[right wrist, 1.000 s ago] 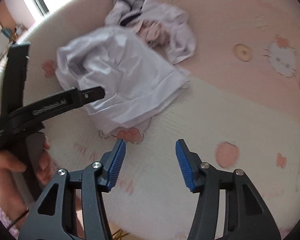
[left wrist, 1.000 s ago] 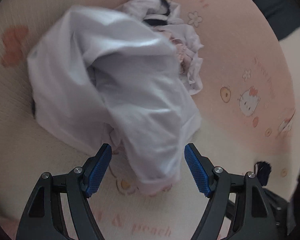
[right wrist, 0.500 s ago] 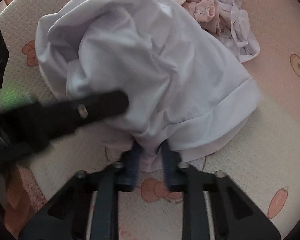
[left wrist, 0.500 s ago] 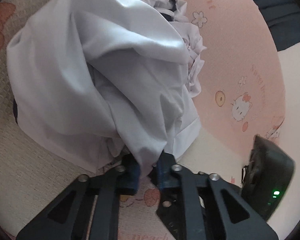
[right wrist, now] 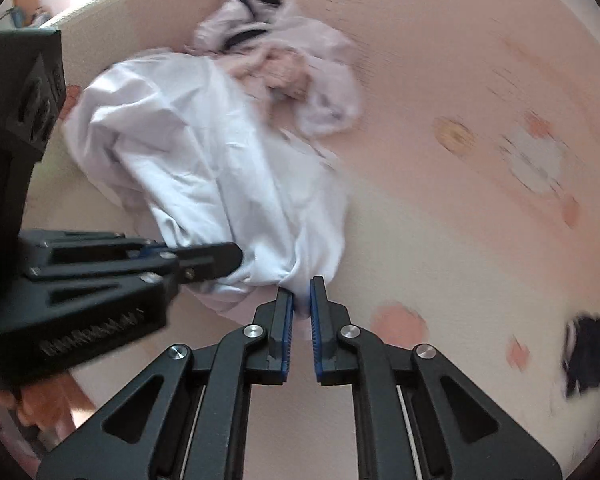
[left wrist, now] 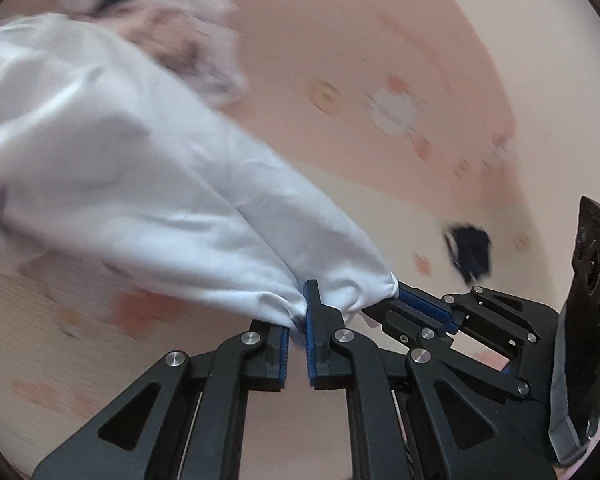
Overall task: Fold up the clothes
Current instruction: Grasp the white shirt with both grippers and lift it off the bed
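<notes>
A white garment [left wrist: 140, 168] lies crumpled on a pink and cream cartoon-print sheet [left wrist: 380, 40]. My left gripper [left wrist: 298, 316] is shut on a bunched bit of its near edge. Just to the right, my right gripper [left wrist: 396, 292] pinches the same edge. In the right wrist view the right gripper [right wrist: 301, 300] is shut on the white garment [right wrist: 204, 152], and the left gripper [right wrist: 232, 256] reaches in from the left with its tips against the cloth. The garment stretches from both grips back toward the pile. Both views are motion-blurred.
A heap of other clothes [right wrist: 284, 52], white with dark trim and pink, sits behind the garment. A small dark item [right wrist: 586, 352] lies on the sheet [right wrist: 460, 240] at the right. A person's hand [right wrist: 40, 408] holds the left gripper's handle. A window shows at the far left.
Both grippers went from open to shut on the white garment's near edge. They have since dragged it toward the front and away from the heap, which stretched it out.
</notes>
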Motion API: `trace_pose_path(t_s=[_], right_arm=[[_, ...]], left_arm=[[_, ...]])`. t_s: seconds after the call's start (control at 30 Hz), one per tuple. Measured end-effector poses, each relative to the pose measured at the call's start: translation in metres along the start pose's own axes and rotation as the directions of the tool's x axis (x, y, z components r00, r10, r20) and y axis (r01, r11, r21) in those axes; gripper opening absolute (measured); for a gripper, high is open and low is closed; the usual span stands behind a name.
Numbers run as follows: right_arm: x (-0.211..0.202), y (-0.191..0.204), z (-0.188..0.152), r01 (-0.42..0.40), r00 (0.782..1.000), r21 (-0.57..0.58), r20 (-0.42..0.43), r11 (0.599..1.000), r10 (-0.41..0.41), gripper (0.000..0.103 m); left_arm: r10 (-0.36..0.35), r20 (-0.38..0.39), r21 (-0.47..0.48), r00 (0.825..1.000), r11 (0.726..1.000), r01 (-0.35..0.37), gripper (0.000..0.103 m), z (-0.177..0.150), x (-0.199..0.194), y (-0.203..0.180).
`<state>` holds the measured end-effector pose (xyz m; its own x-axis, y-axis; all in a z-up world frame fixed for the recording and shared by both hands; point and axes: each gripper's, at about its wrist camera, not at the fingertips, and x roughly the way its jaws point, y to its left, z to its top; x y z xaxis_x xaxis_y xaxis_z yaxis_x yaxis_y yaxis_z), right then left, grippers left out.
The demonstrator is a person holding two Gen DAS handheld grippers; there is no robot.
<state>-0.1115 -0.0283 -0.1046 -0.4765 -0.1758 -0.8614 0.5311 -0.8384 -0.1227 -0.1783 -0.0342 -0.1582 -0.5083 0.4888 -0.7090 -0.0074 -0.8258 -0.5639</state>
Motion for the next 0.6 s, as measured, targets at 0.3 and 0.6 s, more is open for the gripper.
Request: trace_pose_path(t_s=[0.3, 0.6], right_arm=[[-0.028, -0.057, -0.057, 0.146, 0.985, 0.106, -0.106, 0.984, -0.135, 0.007], [-0.051, -0.046, -0.025, -0.045, 0.999, 0.19, 0.001, 0.981, 0.046, 0.056]], left_arm=[[-0.111, -0.167, 0.111, 0.98, 0.985, 0.131, 0.009, -0.059, 0.028, -0.076], [0.009, 0.127, -0.058, 0.992, 0.998, -0.001, 0.056, -0.07, -0.087, 0.01]])
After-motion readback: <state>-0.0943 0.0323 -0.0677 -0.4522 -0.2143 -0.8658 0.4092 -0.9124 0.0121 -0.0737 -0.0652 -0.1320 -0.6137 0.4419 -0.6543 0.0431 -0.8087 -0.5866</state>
